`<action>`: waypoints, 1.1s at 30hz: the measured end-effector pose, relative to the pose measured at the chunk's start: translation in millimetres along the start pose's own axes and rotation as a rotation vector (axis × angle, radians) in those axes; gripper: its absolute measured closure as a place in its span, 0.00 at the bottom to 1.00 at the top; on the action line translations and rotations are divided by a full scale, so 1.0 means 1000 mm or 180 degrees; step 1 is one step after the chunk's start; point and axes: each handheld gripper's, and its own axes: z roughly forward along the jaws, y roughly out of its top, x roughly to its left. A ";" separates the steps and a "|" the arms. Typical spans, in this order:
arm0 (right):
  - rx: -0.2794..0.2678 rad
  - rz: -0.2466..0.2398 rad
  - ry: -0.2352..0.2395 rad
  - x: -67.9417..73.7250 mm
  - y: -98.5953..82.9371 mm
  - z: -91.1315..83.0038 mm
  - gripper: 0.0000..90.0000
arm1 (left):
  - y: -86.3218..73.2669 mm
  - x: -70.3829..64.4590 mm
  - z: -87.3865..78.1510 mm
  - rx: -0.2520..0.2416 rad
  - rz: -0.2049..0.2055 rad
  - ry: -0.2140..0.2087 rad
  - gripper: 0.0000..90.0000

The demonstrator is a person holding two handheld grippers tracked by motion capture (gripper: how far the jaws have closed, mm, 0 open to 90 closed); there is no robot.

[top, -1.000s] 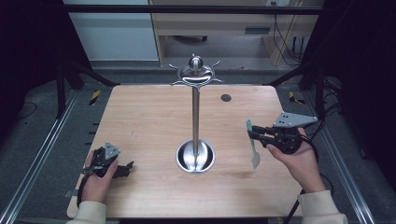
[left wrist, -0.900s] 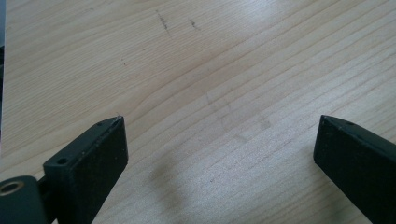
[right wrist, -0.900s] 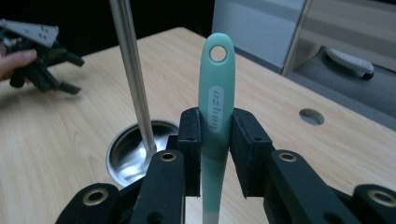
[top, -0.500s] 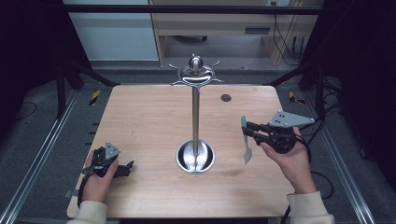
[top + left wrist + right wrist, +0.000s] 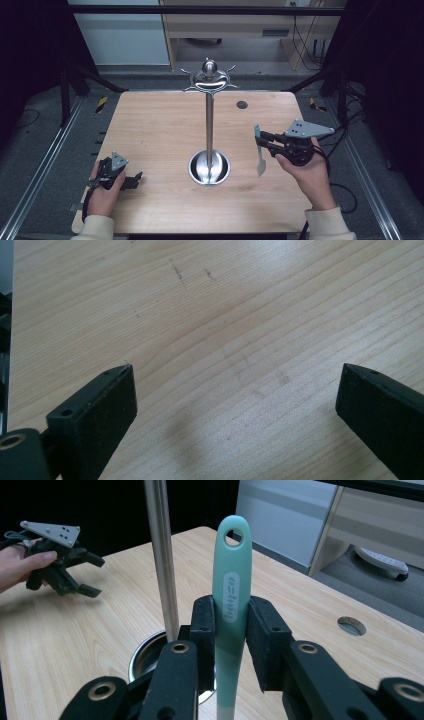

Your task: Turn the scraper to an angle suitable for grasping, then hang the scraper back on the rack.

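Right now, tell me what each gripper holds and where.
The right gripper clamps the teal utensil around its handle, below the hanging hole. The left gripper is open, holding nothing.

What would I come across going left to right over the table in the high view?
Left gripper held low by the left hand → metal stand on its round base → teal-handled utensil hanging upright → right gripper, shut on the utensil's handle → right hand.

Left gripper [image 5: 131, 180] agape, right gripper [image 5: 263, 139] clamped
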 end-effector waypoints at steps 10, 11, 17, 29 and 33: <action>-0.0106 -0.0006 -0.0026 -0.001 0.020 -0.011 0.83 | 0.000 0.001 0.002 0.0018 -0.0001 -0.0006 0.03; -0.0109 -0.0021 -0.0034 -0.001 0.023 -0.012 0.83 | 0.000 0.001 0.001 0.0007 -0.0008 -0.0009 0.03; -0.0151 -0.0060 -0.0035 0.000 0.037 -0.019 0.83 | 0.000 0.003 -0.002 -0.0033 -0.0039 0.0020 0.03; -0.0302 -0.0073 -0.0005 0.000 0.062 -0.030 0.83 | 0.000 0.003 -0.003 -0.0041 -0.0030 0.0024 0.03; -0.0327 -0.0097 0.0007 0.002 0.067 -0.030 0.83 | -0.001 0.003 -0.003 -0.0045 -0.0039 0.0028 0.03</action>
